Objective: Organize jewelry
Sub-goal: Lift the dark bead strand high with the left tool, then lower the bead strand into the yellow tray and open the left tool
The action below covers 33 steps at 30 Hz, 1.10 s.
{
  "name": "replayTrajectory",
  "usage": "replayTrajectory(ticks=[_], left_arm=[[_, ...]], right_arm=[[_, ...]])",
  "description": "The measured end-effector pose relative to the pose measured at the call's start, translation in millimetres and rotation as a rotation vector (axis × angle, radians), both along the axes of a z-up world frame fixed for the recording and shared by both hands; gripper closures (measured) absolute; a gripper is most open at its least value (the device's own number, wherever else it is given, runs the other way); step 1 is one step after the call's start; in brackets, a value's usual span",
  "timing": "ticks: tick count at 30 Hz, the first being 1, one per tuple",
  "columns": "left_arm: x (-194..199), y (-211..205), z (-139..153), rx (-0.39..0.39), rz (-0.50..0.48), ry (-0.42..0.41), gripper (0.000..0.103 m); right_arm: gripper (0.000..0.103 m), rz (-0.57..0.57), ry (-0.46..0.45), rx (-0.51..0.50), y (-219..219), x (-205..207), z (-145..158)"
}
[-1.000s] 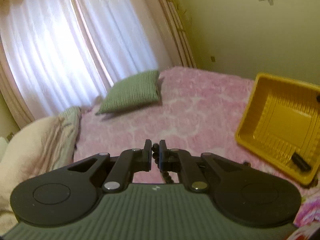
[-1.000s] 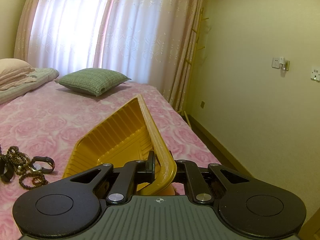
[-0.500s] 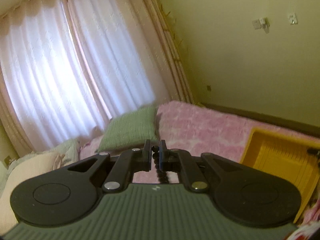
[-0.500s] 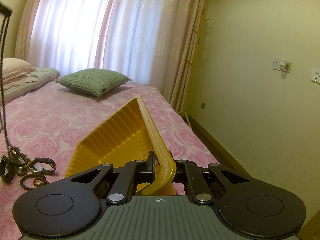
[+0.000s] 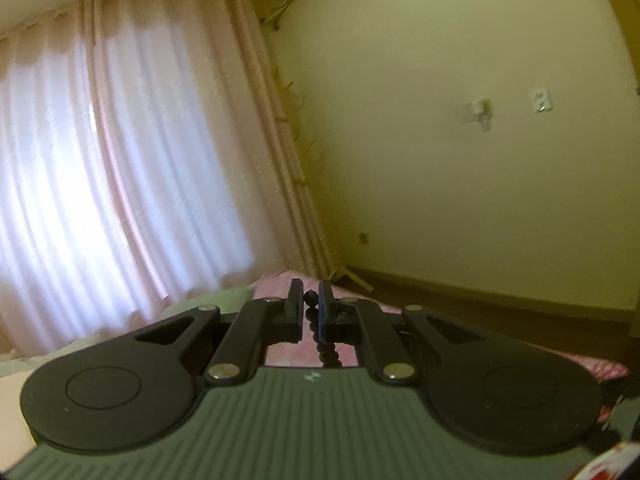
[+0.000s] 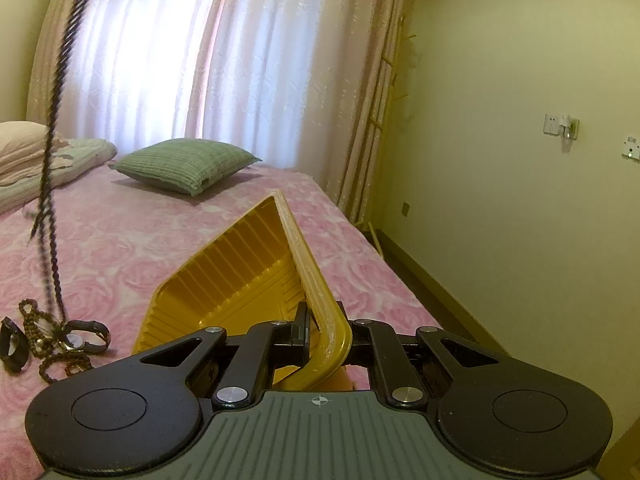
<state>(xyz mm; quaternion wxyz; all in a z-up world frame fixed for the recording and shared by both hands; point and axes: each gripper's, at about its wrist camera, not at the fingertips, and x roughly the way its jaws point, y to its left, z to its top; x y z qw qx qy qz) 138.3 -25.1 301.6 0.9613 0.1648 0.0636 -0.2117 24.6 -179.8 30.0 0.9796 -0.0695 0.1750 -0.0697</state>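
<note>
Lifted since before, bead necklace (image 6: pixel 52 184) hangs vertical, clenched in left hand-held gripper (image 5: pixel 311 300).

A bed (image 6: pixel 248 224) with a pink rose-patterned cover carries everything. At its far end lies 1 green checked cushion (image 6: pixel 184 164), with cream and pale green pillows (image 6: pixel 36 156) stacked at the far left. A yellow tray (image 6: pixel 240 268) sits tilted near the right edge. At the near left lie a wristwatch (image 6: pixel 86 334), brown bead strands (image 6: pixel 44 332) and a black band (image 6: pixel 12 344), bunched together.
</note>
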Motion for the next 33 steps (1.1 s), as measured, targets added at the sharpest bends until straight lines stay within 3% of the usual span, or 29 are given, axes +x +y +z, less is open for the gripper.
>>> replayTrajectory(ticks=[8,14,20,33], left_arm=[[2,-52,10,-0.02,-0.111,-0.007,0.097],[11,-85,-7,-0.031,-0.175,0.046,0.097],[27,-116,-48,0.005,-0.22,0.157,0.097],[56,-124,-166,0.122,-0.213,0.44,0.097]], right_arm=[[0.094,-0.003,-0.002,0.012,0,0,2],[0.094,-0.01,0.001,0.026,-2,1,1],[0.094,-0.016,0.007,0.046,-8,3,0],[0.094,-0.02,0.012,0.056,-13,7,-1]])
